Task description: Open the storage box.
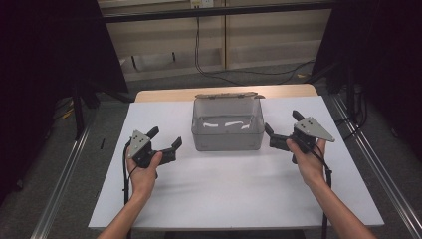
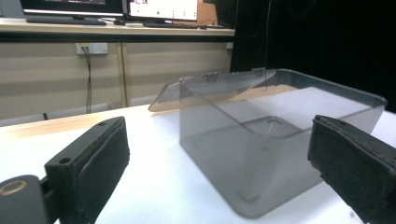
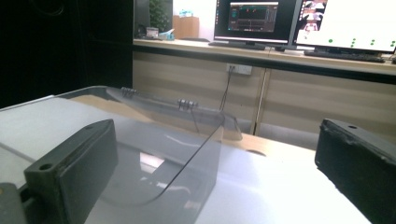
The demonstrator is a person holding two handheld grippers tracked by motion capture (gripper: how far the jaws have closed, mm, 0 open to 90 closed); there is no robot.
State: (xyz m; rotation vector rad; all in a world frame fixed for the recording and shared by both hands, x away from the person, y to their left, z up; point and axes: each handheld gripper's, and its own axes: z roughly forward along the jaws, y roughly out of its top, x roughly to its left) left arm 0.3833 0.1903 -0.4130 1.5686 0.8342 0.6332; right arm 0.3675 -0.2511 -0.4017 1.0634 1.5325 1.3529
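L tongs (image 1: 165, 141) jaws wide, holding nothing, near box's 9 o'clock side. R tongs (image 1: 282, 128) also wide, empty, just beside its 3 o'clock side. Clear box (image 1: 227, 134) at worktop (image 1: 224, 194) centre, lid (image 1: 229, 94) flipped back toward 12.

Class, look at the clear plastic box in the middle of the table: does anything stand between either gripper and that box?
Nothing visible does. The clear box sits with its lid swung back, the left gripper open on one side and the right gripper open on the other. Only bare white table lies between each and the box walls.
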